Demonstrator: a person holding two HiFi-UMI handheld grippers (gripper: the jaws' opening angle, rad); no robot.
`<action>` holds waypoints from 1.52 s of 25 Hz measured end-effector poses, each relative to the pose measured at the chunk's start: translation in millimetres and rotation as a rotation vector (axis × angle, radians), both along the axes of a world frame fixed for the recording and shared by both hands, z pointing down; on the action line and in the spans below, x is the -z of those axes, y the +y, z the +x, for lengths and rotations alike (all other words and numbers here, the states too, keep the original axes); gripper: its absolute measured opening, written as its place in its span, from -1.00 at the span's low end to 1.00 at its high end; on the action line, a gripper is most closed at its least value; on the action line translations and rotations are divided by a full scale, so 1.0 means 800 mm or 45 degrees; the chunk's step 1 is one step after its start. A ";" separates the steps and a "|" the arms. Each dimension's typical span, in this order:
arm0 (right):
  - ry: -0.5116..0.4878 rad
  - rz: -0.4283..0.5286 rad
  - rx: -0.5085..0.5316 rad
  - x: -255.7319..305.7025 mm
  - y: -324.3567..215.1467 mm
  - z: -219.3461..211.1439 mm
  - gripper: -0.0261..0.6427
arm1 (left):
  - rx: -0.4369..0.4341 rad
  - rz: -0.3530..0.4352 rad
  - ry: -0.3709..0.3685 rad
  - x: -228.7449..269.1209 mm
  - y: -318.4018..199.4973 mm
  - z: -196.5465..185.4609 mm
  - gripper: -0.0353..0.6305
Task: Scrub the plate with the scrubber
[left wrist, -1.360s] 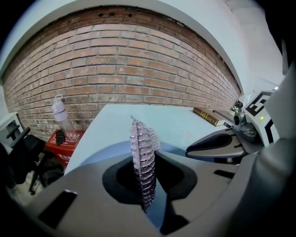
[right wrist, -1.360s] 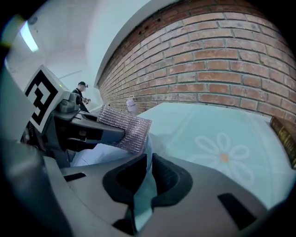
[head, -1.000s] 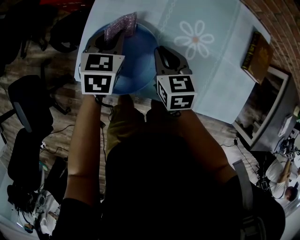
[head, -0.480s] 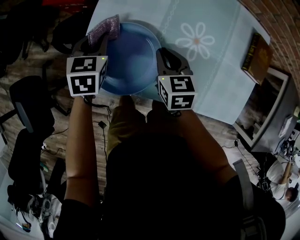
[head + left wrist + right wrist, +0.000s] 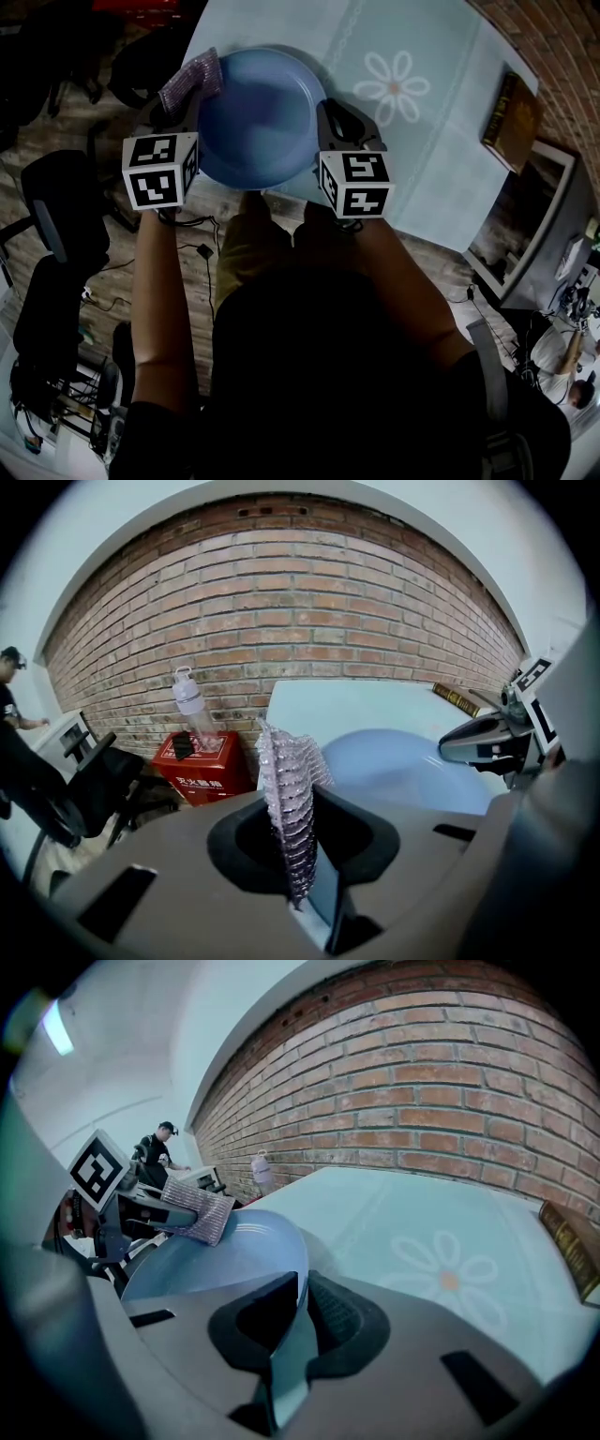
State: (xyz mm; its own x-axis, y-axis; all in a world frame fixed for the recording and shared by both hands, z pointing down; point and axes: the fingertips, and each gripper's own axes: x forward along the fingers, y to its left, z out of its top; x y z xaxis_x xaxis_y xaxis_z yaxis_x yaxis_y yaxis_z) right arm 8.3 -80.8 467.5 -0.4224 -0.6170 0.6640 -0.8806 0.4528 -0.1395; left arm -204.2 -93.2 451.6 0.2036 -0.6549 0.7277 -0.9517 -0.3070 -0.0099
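Note:
A round blue plate (image 5: 261,117) is held tilted above the near left part of the table. My right gripper (image 5: 330,117) is shut on its right rim (image 5: 302,1274). My left gripper (image 5: 183,98) is shut on a silvery mesh scrubber (image 5: 192,78), which stands upright between the jaws (image 5: 289,808). The scrubber sits at the plate's left edge, just off the rim; the right gripper view shows the scrubber (image 5: 199,1210) over the plate's far side (image 5: 234,1246).
A pale blue cloth with a daisy print (image 5: 394,84) covers the table. A book (image 5: 514,112) lies at its right edge. A red box (image 5: 197,757) with a bottle (image 5: 191,705) stands by the brick wall. Office chairs (image 5: 52,216) stand at left.
My left gripper has carried the scrubber leftward and slightly down, from over the plate's upper part to its left edge. The right gripper and the plate have stayed nearly still.

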 end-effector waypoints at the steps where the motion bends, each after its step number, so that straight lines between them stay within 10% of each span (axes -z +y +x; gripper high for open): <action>1: 0.002 -0.001 0.002 0.000 0.000 0.000 -0.74 | 0.001 -0.004 0.001 0.000 0.005 -0.001 -0.66; 38: 0.018 -0.051 0.057 0.004 0.011 0.003 -0.74 | -0.208 -0.200 0.119 0.009 0.169 0.075 -0.66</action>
